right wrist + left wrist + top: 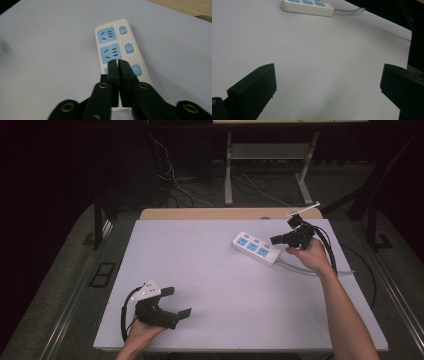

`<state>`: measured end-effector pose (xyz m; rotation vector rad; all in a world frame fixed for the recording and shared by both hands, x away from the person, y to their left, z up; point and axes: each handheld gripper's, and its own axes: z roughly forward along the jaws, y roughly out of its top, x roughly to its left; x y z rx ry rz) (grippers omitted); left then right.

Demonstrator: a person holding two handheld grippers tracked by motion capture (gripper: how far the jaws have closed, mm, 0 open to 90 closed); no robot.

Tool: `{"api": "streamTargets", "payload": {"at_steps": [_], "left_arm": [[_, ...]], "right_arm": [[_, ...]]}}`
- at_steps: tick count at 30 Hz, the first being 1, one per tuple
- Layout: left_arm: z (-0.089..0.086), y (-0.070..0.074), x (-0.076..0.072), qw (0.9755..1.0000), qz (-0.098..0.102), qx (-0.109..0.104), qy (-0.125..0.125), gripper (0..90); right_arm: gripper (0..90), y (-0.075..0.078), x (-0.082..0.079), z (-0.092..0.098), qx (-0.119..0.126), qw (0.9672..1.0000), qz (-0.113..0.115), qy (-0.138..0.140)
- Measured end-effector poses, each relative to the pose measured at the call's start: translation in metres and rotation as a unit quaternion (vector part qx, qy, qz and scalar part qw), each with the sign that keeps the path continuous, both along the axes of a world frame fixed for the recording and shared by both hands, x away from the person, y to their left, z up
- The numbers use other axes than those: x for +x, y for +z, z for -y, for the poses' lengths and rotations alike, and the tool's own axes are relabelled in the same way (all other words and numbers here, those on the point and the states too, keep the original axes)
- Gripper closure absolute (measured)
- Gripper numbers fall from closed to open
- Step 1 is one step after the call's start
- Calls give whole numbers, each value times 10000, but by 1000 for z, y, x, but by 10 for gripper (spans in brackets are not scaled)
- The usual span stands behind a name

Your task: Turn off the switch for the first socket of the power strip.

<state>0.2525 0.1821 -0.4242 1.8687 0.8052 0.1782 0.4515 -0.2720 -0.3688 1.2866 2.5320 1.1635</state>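
1 white plastic power strip point(256, 248), 3 blue sockets, 3 blue switches, on white surface point(210, 280) | right gripper point(274, 240) fingers closed, above strip | left gripper point(177, 302) fingers spread, empty

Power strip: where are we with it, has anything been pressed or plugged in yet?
Done: nothing obvious. The power strip lies flat on the white table with no plug in its blue sockets. In hand: the right tool, jaws together, sits over the socket nearest the cord, beside the third blue button; I cannot tell whether it touches. Left: whichever press comes next. The left tool waits open, holding nothing, at the near edge.
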Motion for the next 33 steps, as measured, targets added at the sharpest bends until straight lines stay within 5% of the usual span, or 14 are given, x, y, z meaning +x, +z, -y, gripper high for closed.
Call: {"api": "streamTargets", "payload": {"at_steps": [12, 15, 17, 21, 33], "left_arm": [[1, 0, -1, 10000, -2, -32, -6, 0], [2, 0, 0, 10000, 3, -26, -17, 0], [2, 0, 0, 10000, 10, -22, -29, 0], [4, 0, 1, 10000, -4, -39, -35, 0], [4, 1, 1, 10000, 5, -43, -55, 0]], "right_arm": [[439, 13, -36, 4, 110, 9992, 366, -126], [308, 14, -47, 4, 185, 9989, 416, -140], [128, 13, -55, 5, 277, 9986, 437, -90], [12, 12, -65, 7, 457, 9973, 542, -216], [3, 5, -101, 12, 779, 9955, 521, -128]]}}
